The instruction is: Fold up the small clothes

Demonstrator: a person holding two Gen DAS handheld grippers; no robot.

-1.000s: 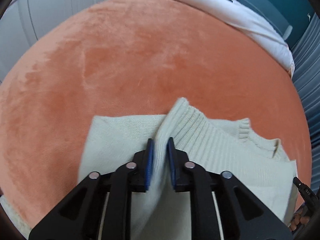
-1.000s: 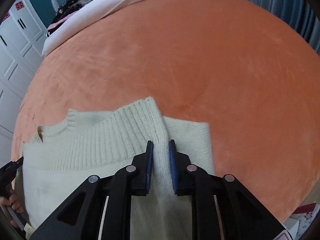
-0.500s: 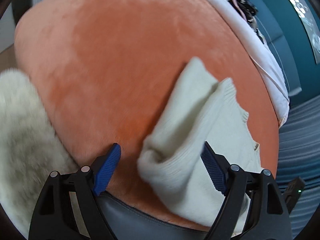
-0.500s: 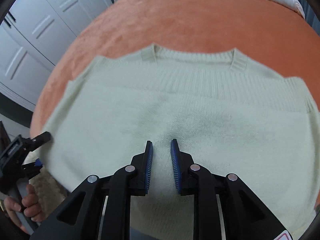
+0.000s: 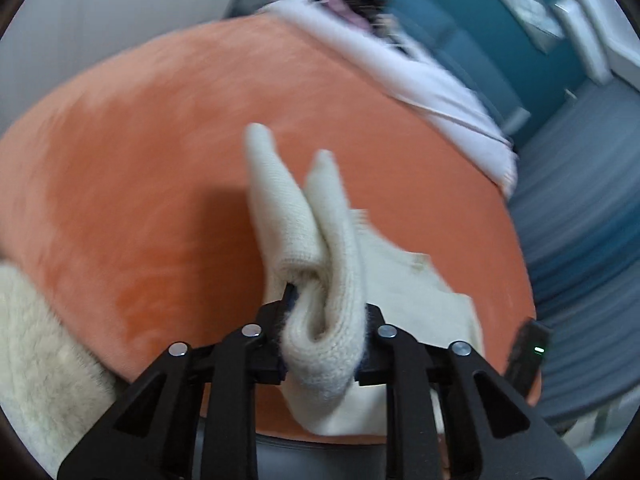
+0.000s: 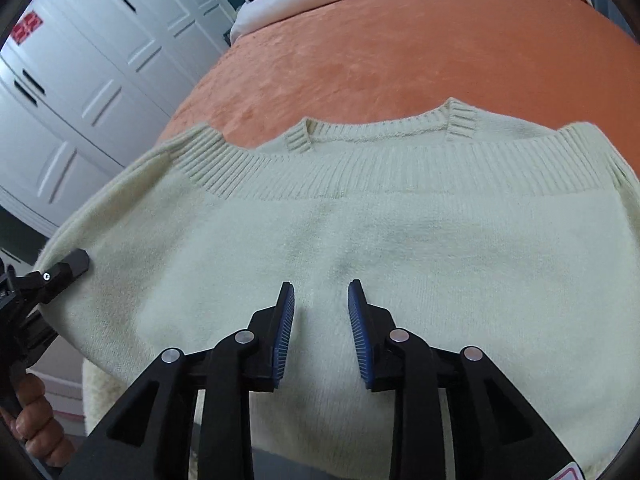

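A cream knitted sweater (image 6: 400, 232) lies folded on an orange velvet surface (image 6: 400, 56), ribbed hem and neckline on its far side. My left gripper (image 5: 326, 312) is shut on a bunched fold at the sweater's (image 5: 316, 248) edge, and two flaps stick up past the jaws. It also shows at the sweater's left edge in the right wrist view (image 6: 60, 272). My right gripper (image 6: 320, 300) is slightly open above the sweater's middle, with the cloth bulging between its blue pads.
A fluffy cream rug (image 5: 36, 352) lies at the left below the orange surface (image 5: 160, 160). White bedding (image 5: 400, 76) lies along the far edge. White wardrobe doors (image 6: 80, 60) stand at the left. A grey ribbed panel (image 5: 580, 208) is at the right.
My left gripper opened wide, then closed on a bunched fold of the sweater's edge. My right gripper moved over the sweater's middle and its jaws parted a little.
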